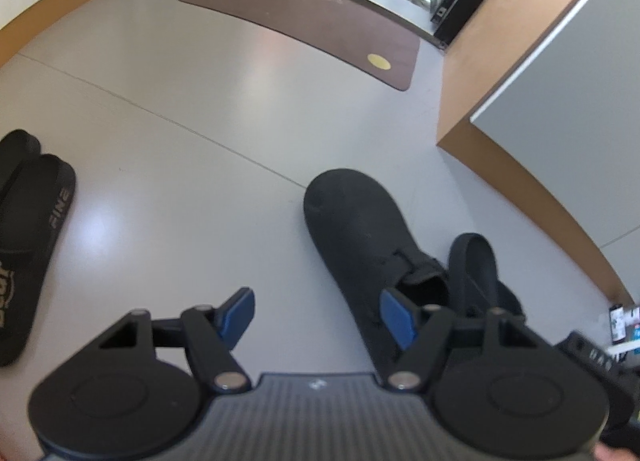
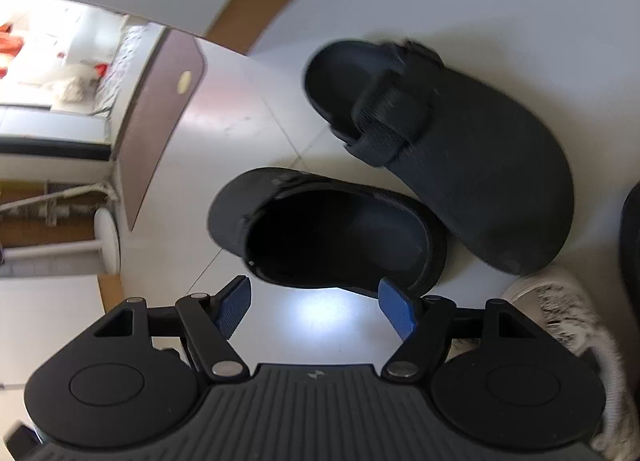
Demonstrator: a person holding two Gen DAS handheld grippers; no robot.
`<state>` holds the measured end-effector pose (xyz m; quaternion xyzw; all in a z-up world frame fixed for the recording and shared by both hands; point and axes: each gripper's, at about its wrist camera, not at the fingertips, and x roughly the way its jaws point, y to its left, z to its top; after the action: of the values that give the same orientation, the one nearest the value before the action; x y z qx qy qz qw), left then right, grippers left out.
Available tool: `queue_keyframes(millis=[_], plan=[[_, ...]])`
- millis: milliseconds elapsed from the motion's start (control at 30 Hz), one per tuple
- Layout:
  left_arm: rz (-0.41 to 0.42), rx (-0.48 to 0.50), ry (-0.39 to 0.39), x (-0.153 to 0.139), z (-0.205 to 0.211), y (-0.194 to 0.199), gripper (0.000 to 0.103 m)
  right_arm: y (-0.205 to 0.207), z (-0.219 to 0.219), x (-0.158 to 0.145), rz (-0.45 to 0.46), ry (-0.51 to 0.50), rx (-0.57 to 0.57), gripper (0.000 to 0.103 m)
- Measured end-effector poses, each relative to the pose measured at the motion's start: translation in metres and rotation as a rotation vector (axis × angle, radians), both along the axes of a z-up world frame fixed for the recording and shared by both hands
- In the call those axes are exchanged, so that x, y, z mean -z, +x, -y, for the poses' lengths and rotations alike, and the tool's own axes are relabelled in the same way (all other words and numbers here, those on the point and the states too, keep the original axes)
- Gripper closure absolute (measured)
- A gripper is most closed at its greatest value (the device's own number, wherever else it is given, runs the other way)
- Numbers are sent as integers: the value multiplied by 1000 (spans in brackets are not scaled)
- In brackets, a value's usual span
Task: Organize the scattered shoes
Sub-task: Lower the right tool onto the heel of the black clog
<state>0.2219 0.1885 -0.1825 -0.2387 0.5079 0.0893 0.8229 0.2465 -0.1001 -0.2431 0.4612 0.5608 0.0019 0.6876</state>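
Seen mid-tidy: pair of black slides point(image 1: 28, 237) already side by side at left; two black clogs point(image 2: 440, 133) askew on pale floor point(image 1: 180, 141), touching, not yet paired. Left gripper point(image 1: 318, 317) and right gripper point(image 2: 316, 305) spread wide, holding nothing, poised over nearer clog point(image 2: 332, 229).

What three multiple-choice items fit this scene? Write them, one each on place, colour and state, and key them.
1. In the left wrist view, the black slides lie:
A. at the picture's left edge
B. on top of a clog
C. between the fingers

2. The two clogs are:
A. white
B. black
C. red

3. The right gripper is:
A. shut on a clog
B. open, holding nothing
C. fully shut

Key:
1 A, they lie far left, apart from the clogs.
2 B, both uppers are plain black.
3 B, its blue pads stand apart over bare floor.
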Motion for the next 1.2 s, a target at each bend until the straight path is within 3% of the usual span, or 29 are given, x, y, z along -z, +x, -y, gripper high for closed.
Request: queue_keyframes(millis=[100, 233, 567, 667, 800, 933, 967, 1033, 1067, 1100, 1200], plan=[[2, -29, -5, 16, -5, -1, 32, 3, -5, 16, -33, 26, 35, 27], [23, -18, 13, 24, -5, -2, 32, 9, -14, 32, -67, 34, 35, 22], [31, -36, 32, 40, -10, -3, 31, 21, -36, 60, -127, 52, 65, 21], [20, -41, 29, 43, -14, -2, 31, 23, -39, 62, -124, 58, 78, 12], [25, -44, 34, 44, -19, 0, 31, 30, -44, 57, -92, 31, 50, 19], [25, -61, 42, 44, -24, -2, 31, 24, -33, 65, -111, 76, 135, 22], [23, -65, 42, 44, -26, -2, 31, 23, -31, 66, -104, 85, 132, 25], [17, -70, 43, 43, -28, 0, 31, 21, -26, 69, -89, 103, 125, 53], [20, -69, 45, 41, -29, 2, 31, 21, -23, 71, -82, 112, 122, 76], [26, -67, 48, 39, -29, 5, 31, 20, -21, 72, -75, 121, 114, 84], [51, -79, 30, 31, -28, 9, 31, 15, -13, 73, -56, 161, 84, 84]])
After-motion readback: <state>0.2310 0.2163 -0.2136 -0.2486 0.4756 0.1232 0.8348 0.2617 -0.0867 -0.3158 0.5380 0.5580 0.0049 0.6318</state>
